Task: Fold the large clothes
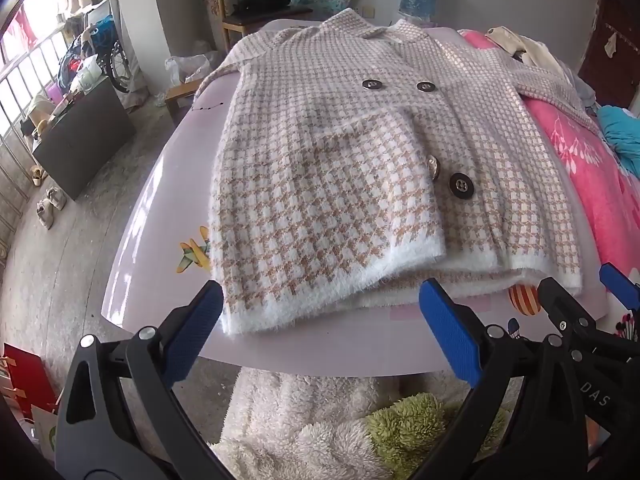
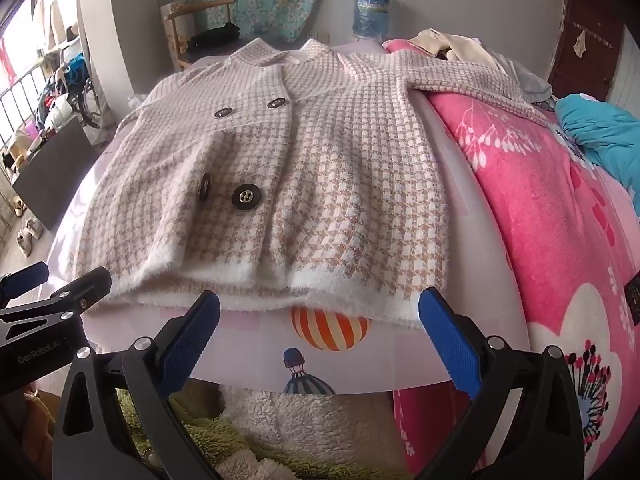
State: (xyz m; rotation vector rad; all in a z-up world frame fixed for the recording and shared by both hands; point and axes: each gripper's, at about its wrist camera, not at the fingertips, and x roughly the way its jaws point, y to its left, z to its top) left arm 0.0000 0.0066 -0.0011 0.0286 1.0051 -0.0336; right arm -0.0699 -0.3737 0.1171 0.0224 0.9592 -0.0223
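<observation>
Black "GenRobot.AI" lettering on the left tool (image 2: 24, 280), both tools wide apart before the houndstooth coat (image 2: 280, 184).

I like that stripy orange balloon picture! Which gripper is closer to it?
Right. The right gripper frames the balloon picture; the left gripper sits off to its left.

Houndstooth coat (image 1: 340, 168) flat on lilac board (image 1: 160, 208)
</observation>
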